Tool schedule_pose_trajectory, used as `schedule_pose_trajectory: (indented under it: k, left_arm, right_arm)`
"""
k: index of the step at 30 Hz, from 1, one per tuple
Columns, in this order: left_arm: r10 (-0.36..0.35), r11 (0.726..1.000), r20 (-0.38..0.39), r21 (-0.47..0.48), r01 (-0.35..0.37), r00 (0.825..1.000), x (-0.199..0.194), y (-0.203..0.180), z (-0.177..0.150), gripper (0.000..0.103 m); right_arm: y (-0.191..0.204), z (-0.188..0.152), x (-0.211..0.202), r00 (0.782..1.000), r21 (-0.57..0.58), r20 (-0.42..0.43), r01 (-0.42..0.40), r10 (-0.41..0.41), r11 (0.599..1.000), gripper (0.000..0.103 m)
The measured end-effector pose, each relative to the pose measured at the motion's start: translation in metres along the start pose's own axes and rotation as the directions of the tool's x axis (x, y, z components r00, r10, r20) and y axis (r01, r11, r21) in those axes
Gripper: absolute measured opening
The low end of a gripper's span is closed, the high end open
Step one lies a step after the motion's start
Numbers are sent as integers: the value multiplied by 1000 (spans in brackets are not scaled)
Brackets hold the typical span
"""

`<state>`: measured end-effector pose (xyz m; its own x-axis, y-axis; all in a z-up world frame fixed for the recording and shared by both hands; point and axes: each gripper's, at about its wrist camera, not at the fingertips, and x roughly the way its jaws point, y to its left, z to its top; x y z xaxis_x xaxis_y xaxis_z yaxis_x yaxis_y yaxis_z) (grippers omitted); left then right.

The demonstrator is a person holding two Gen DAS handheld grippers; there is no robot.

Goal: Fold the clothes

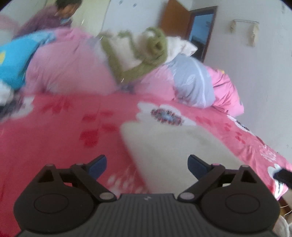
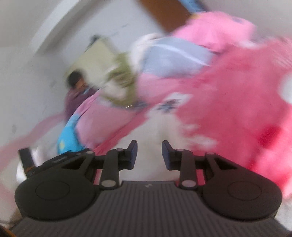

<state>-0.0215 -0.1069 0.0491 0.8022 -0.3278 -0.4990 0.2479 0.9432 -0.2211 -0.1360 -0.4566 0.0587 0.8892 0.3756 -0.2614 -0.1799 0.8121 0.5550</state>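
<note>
pink and red bedding fills both views, and on it, right in front of our left gripper [image 1: 147, 165], lies a pale cream garment [image 1: 175, 145], spread flat on the bed [image 1: 60, 131] with a straight left edge and a blunt upper corner. whether that shape is a finished fold or just cloth laid out smooth we cannot tell; the motion blur hides any layers or seams. our left fingers [image 1: 98, 166] stand wide apart with nothing between them, hovering low over the near end of the cream piece. our right gripper [image 2: 149, 155] also holds nothing, its fingers [image 2: 167, 155] parted more narrowly, with pale cloth, probably the same garment, smeared beyond them. farther back, on the heaped pink quilt [image 1: 63, 73], a green and white knitted piece [image 1: 138, 52] sprawls with its sleeves thrown out, plainly not folded, and a grey-blue bundle [image 1: 193, 83] sits beside it. a blue cloth [image 1: 16, 62] lies at the far left. a person in a purple top [image 1: 47, 16] is at the far side of the bed. we judge the scene fits either a cream garment laid out ready for folding or one just set down folded; the green knit, at least, is left to fold.
</note>
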Motion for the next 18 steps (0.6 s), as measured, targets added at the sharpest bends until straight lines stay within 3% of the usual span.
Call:
schedule_pose_trajectory:
  k: [4,6,8,11,14,18]
  left_arm:
    - [-33,999,-32,-22,32,999,2,8,-23,96]
    - [-50,998,-48,-33,48,998,3,11,-35,96]
    - [-66,997,-64,-44,64,996,3,15,-47,97]
    - [-92,994,-87,-62,87,992,5,21,-64,97]
    - [-111,990,-81,-91,104,990,3,29,-69,97]
    - [-133,983,-58,-136,124,989,0,42,-67,94]
  right_arm:
    - [50,-5,38,997,-199,-53,45,-57,979,29]
    - [48,-17,61,988,-236,-94,94,-119,967,28]
    - [31,-37,87,962,-266,-170,163,-213,950,25]
    - [28,-46,83,961,-266,-164,173,-221,948,25]
    - [46,-29,81,945,-287,-200,196,-259,938,27]
    - [81,-5,98,976,-319,-149,102,-156,942,27]
